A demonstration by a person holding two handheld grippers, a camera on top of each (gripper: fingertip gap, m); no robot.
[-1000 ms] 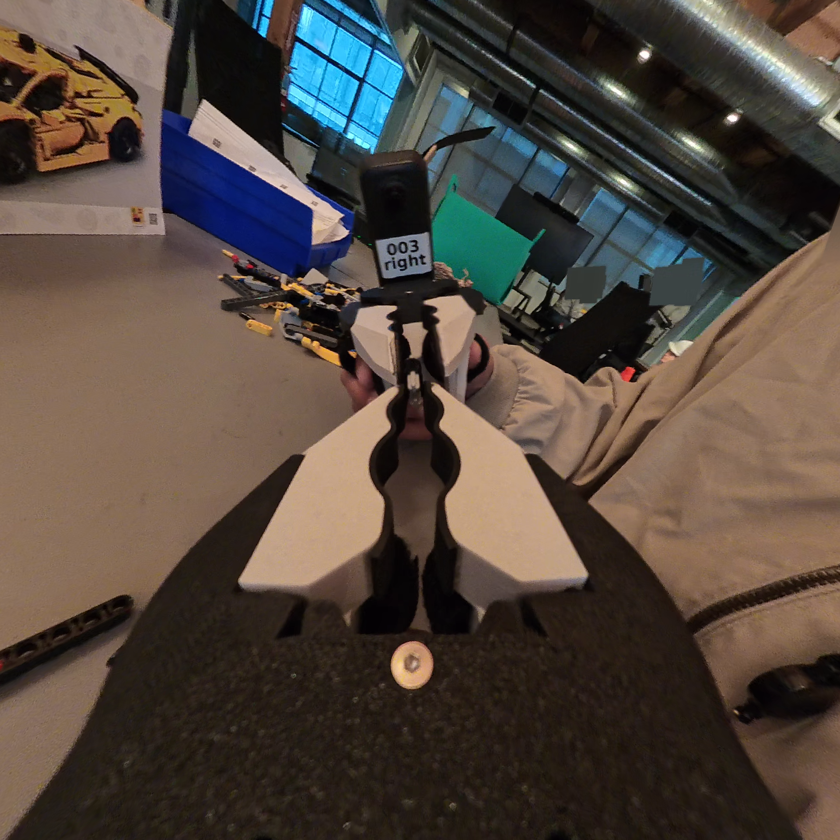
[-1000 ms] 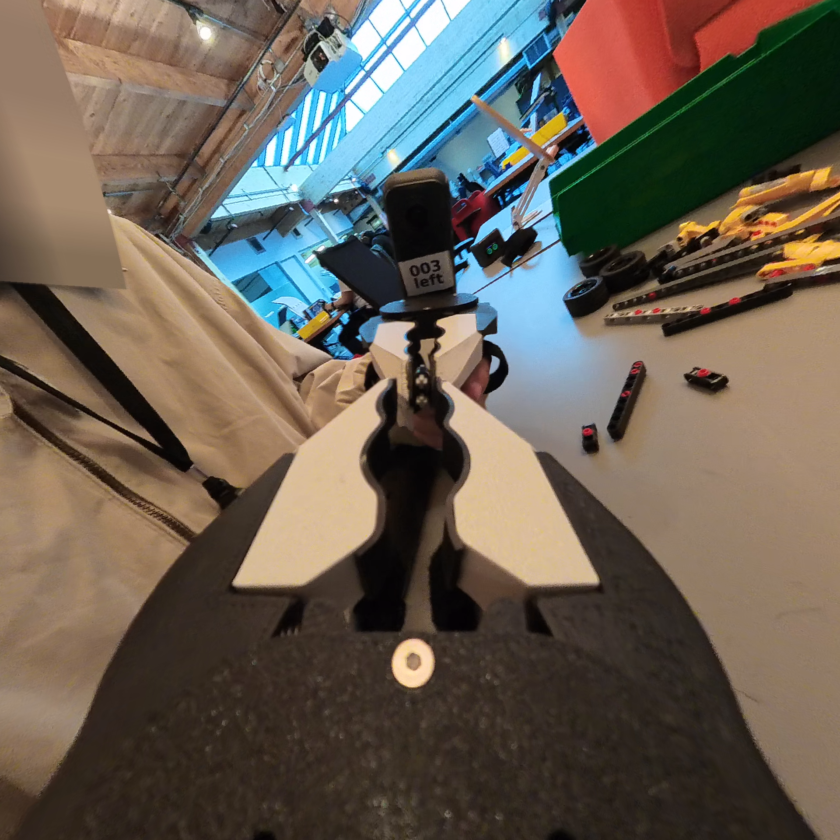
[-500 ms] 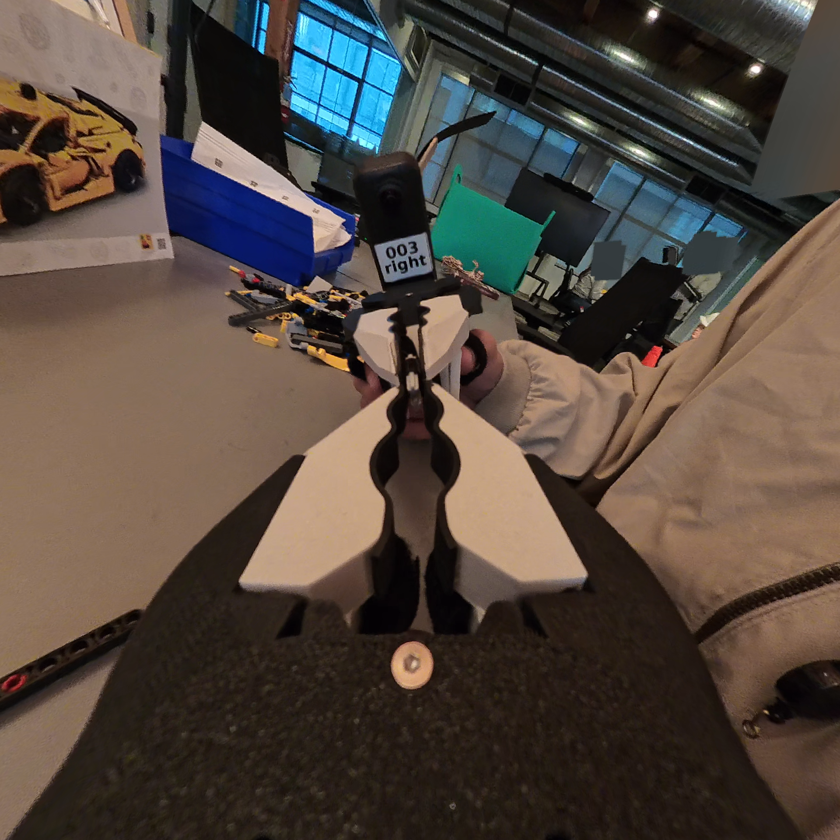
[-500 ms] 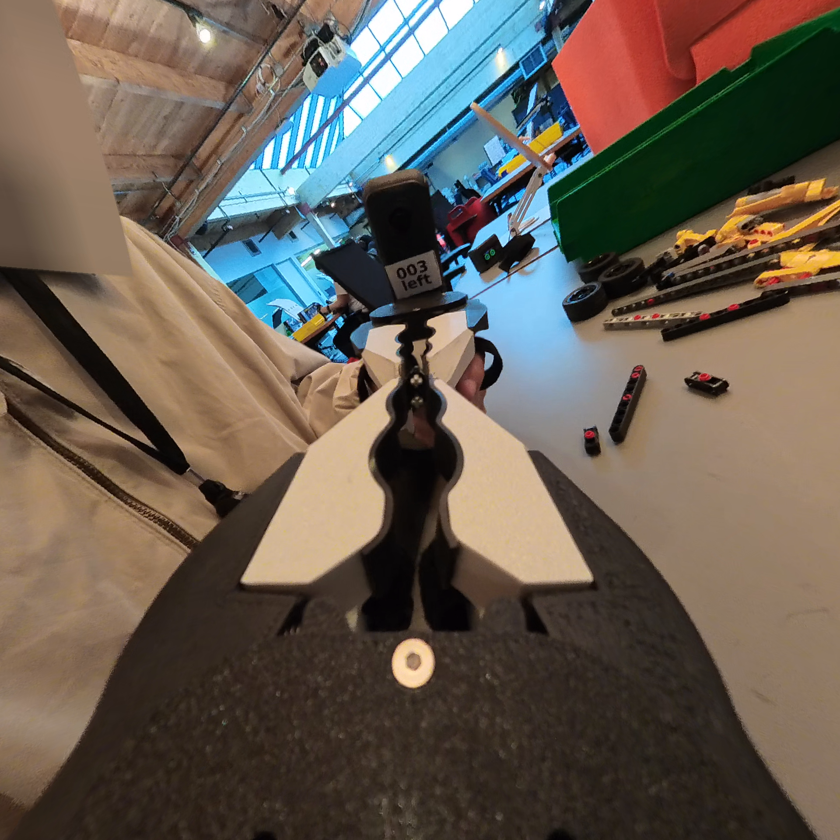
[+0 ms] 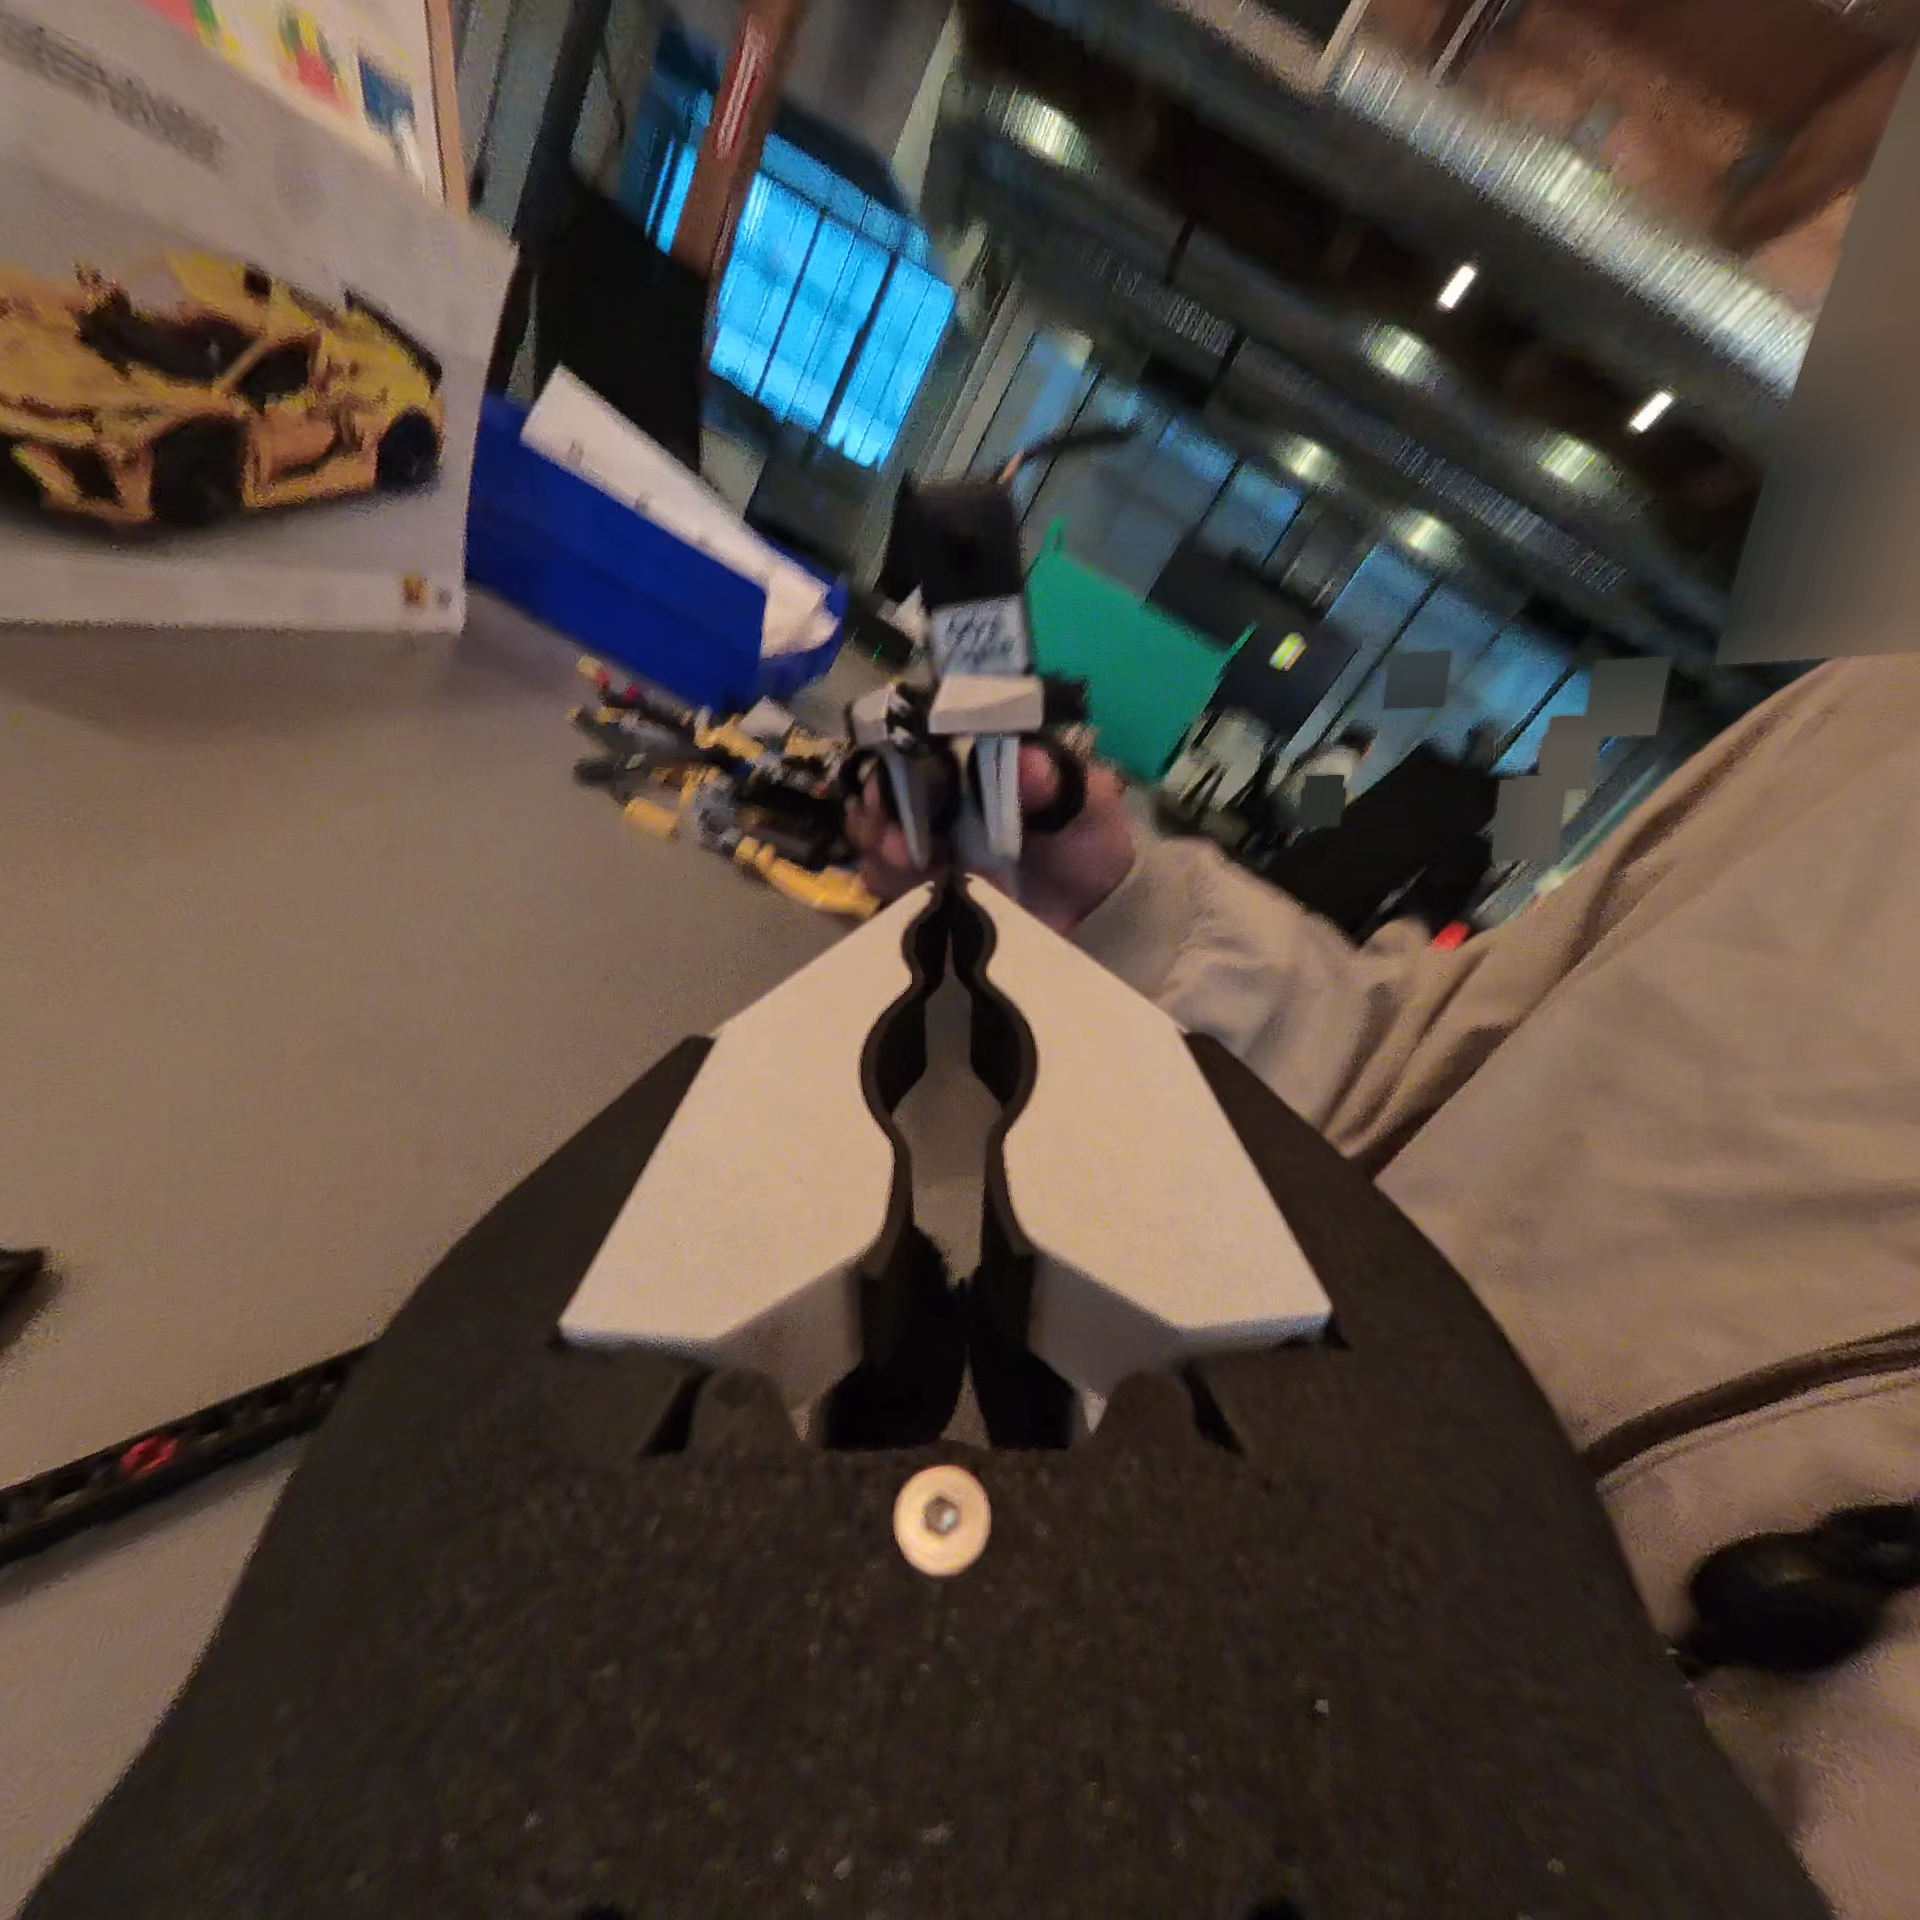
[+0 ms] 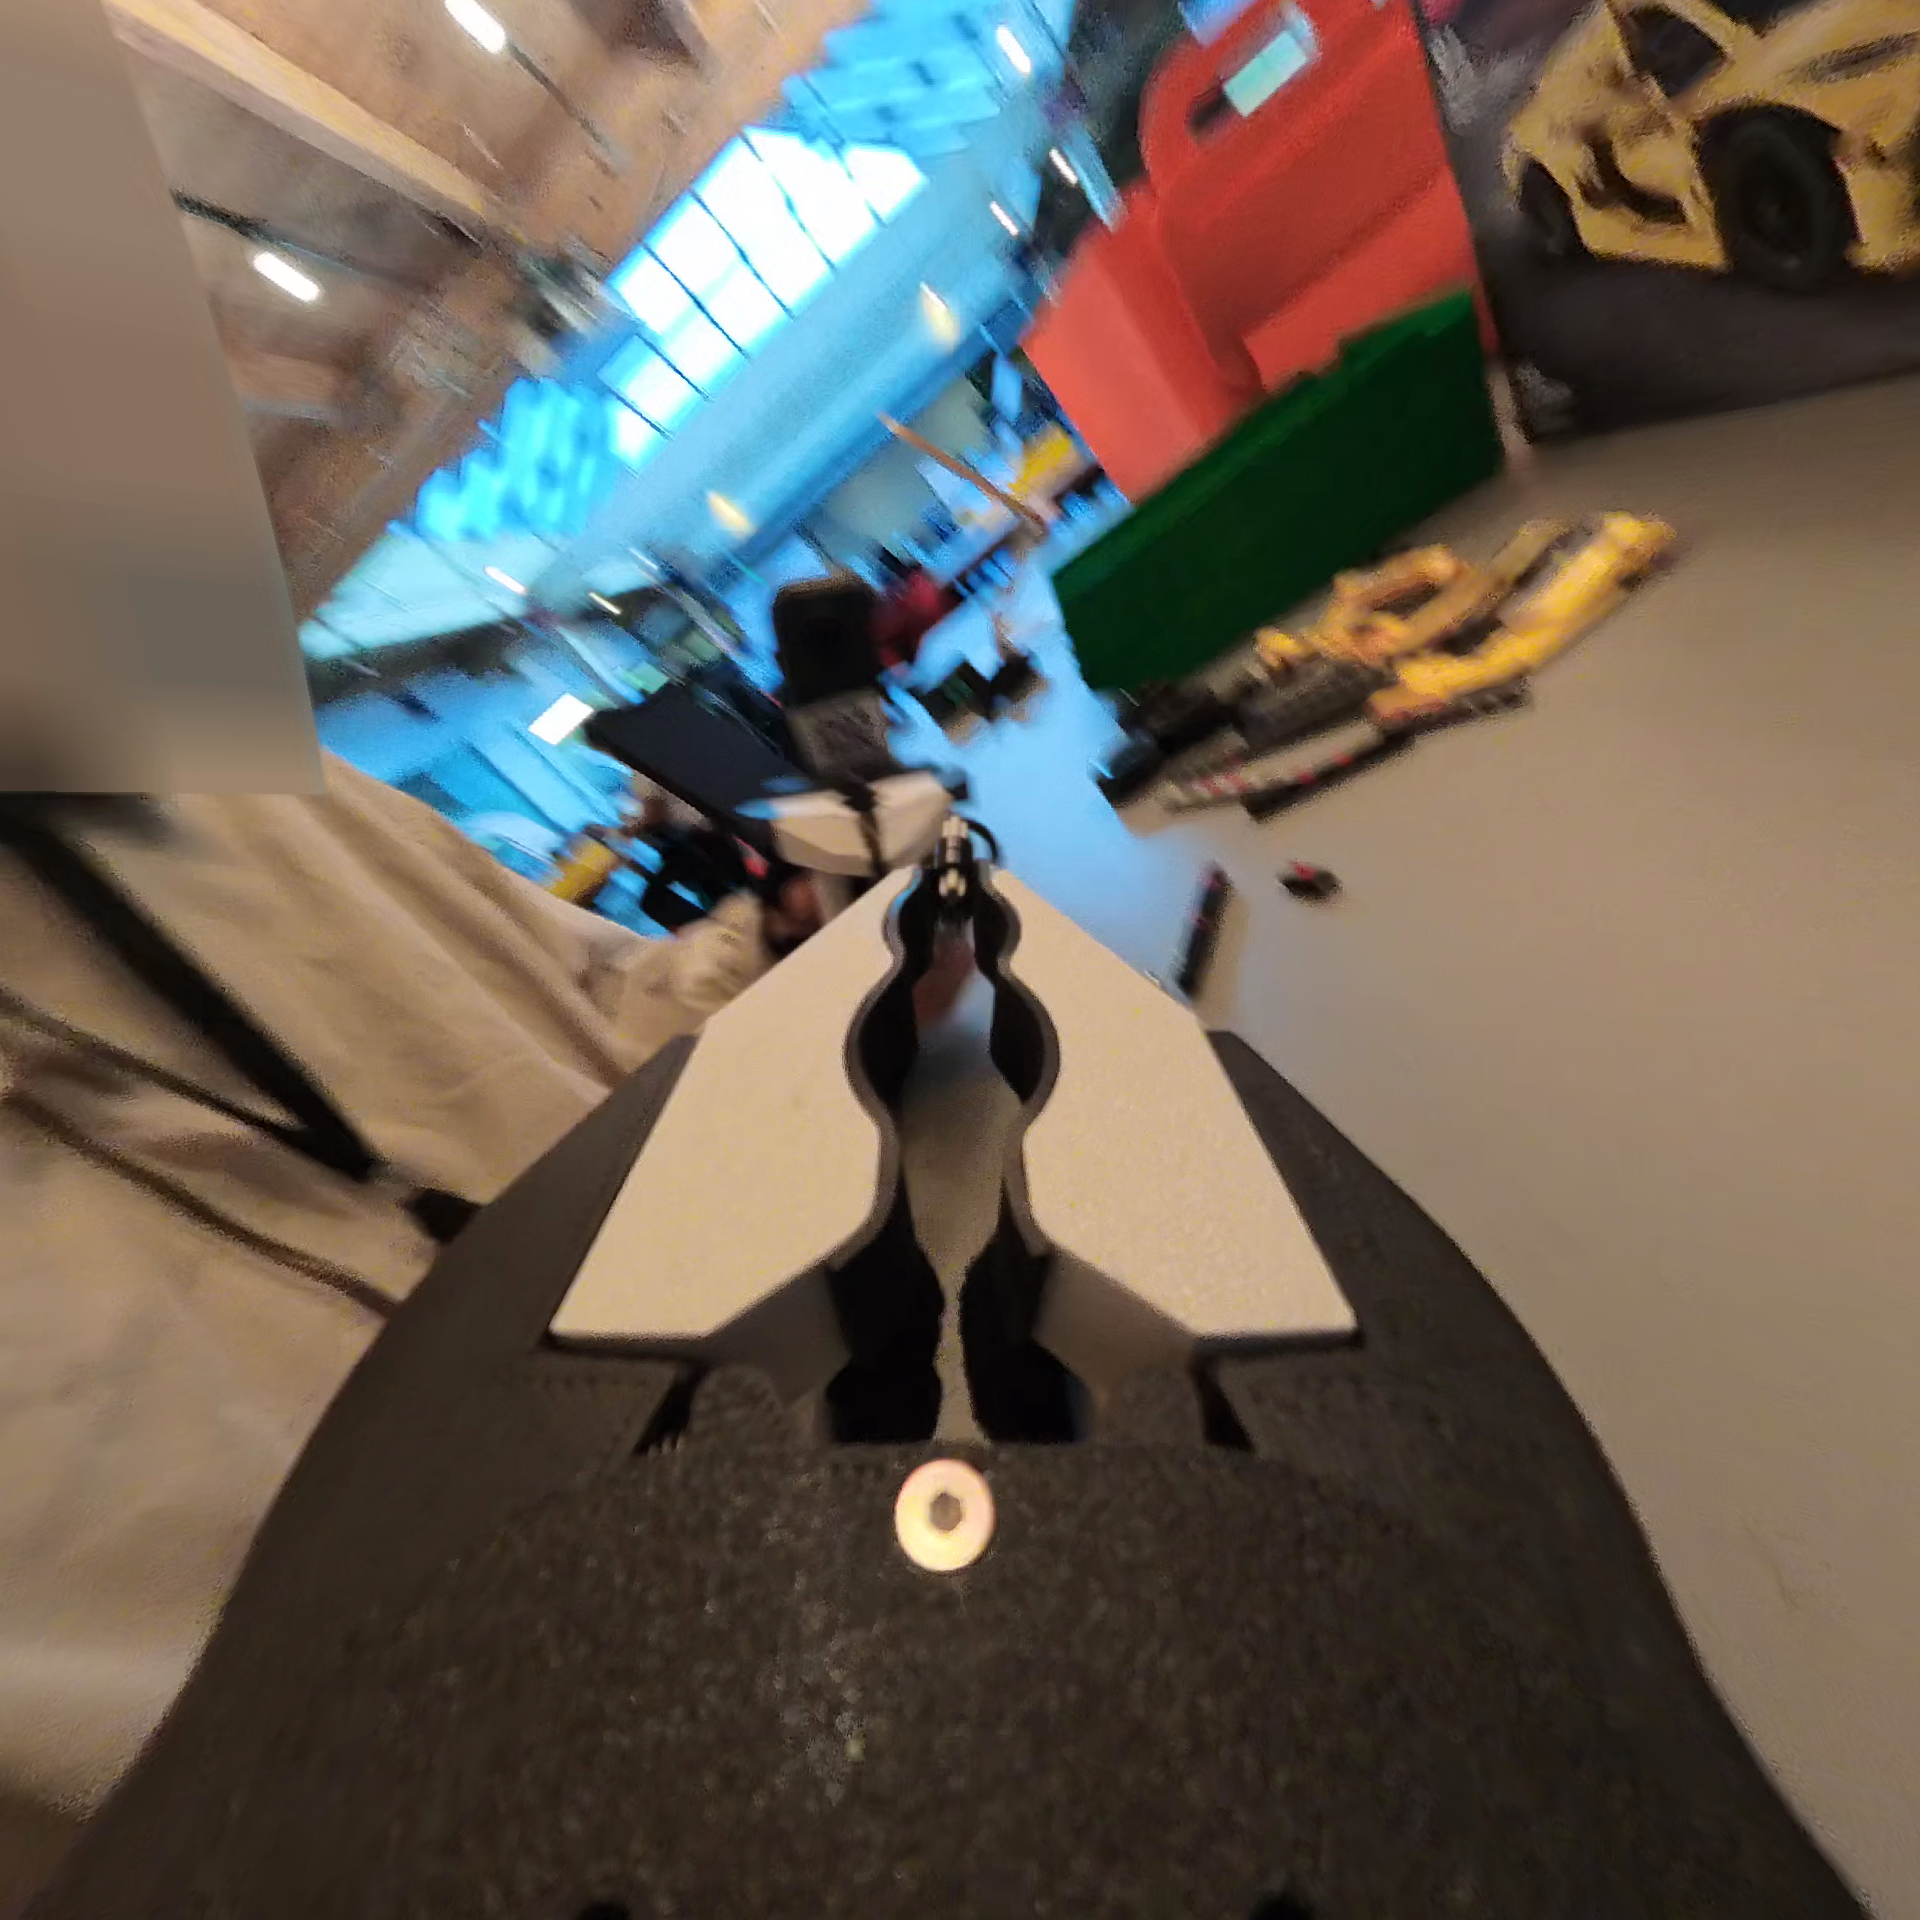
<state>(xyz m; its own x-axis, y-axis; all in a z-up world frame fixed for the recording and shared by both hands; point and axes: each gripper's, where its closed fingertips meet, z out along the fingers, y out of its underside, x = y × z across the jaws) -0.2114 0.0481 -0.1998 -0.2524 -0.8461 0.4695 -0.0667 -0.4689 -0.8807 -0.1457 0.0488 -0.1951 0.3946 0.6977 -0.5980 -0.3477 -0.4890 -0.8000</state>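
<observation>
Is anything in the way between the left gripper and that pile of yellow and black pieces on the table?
Yes. The right gripper, pinching a small dark piece, and the hand holding it sit straight ahead of the left gripper, covering the pile's right end. The pile's left part shows across bare table.

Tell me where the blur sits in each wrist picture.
Left wrist view: the left claw is sharp, while the car poster, blue bin and the far right claw are smeared by motion. Right wrist view: heavier streaking across the green bin and yellow parts; only the near claw and the small part at its tip look crisp; windows glare blue-white.
</observation>
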